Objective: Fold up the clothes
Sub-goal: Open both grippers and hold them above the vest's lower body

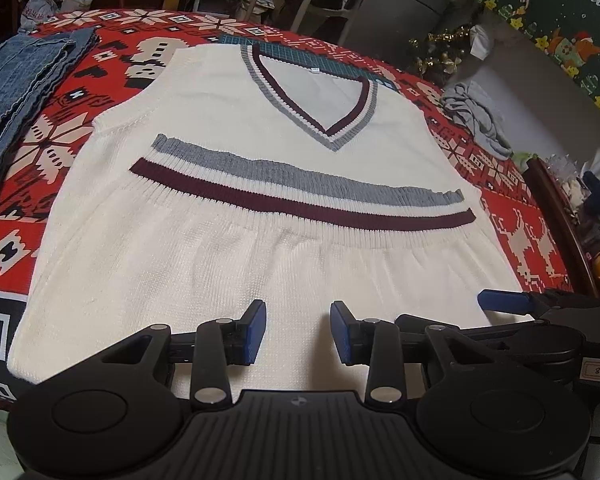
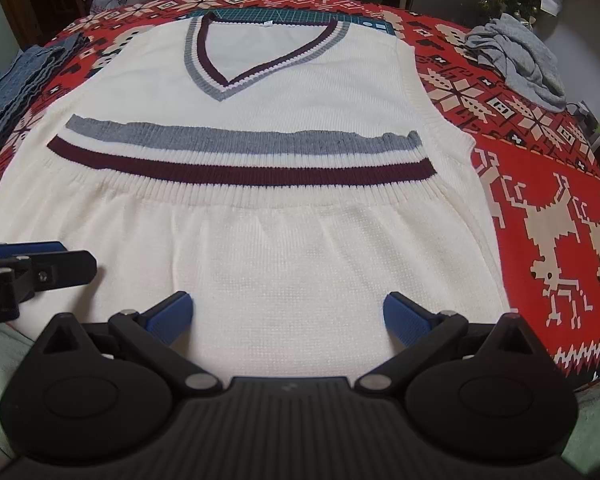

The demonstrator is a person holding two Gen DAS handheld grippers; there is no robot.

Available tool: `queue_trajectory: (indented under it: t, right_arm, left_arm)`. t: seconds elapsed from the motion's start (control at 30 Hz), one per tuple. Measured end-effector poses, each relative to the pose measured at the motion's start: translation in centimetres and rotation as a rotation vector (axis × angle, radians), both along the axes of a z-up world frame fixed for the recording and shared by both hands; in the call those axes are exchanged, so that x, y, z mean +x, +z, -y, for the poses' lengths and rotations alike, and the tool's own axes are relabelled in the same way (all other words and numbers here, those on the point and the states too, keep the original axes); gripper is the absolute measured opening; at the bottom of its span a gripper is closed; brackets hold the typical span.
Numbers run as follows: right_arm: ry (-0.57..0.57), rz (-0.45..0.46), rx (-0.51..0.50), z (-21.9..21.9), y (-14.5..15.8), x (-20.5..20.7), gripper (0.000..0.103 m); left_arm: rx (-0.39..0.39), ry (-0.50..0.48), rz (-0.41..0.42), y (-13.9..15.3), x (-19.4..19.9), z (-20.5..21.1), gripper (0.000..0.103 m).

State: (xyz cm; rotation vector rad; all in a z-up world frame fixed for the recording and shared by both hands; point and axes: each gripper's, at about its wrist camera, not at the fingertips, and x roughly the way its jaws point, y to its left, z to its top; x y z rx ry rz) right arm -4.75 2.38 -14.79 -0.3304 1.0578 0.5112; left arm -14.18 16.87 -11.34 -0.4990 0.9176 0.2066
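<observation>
A white knit vest (image 1: 228, 128) (image 2: 284, 92) with a V-neck and grey and maroon stripes lies flat on the red patterned tablecloth (image 1: 76, 104) (image 2: 540, 168). Its striped ribbed hem is folded up across the chest. My left gripper (image 1: 298, 330) is open over the vest's near edge, left of centre, with only cloth beneath it. To its right, my right gripper (image 2: 288, 316) is open wider over the same near edge and holds nothing. Each view shows the other gripper's fingers (image 1: 504, 302) (image 2: 66, 266) at its side.
Folded blue jeans (image 1: 20, 80) (image 2: 16, 80) lie at the table's left. A crumpled grey garment (image 1: 476, 116) (image 2: 520, 60) sits at the far right. A green cutting mat (image 1: 300, 56) shows under the collar. Chairs and Christmas decor stand behind the table.
</observation>
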Motion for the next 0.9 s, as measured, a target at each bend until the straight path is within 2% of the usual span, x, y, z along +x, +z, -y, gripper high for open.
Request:
queue_trajectory:
  t: [0.33,0.43,0.57,0.73,0.83,0.9]
  right_arm:
    - [0.0,0.0,0.001,0.0,0.0,0.0,0.102]
    - [0.0,0.0,0.001,0.0,0.0,0.0,0.102]
    - [0.0,0.0,0.001,0.0,0.0,0.0,0.102]
    - [-0.001,0.0,0.001,0.0,0.0,0.0,0.102]
    - [-0.001,0.001,0.001,0.0,-0.1,0.0,0.102]
    - [0.0,0.0,0.001,0.0,-0.1,0.0,0.102]
  left_arm:
    - [0.071,0.015,-0.007,0.3,0.0,-0.3,0.035]
    - [0.101,0.028,-0.007,0.4,-0.1,-0.6,0.028]
    - [0.14,0.049,-0.011,0.4,-0.2,-1.2,0.028]
    - [0.073,0.095,0.014,-0.3,-1.5,-4.2,0.009]
    - [0.051,0.126,0.022,-0.1,-2.1,-5.2,0.008]
    - [0.087,0.159,0.005,0.1,-2.3,-5.7,0.01]
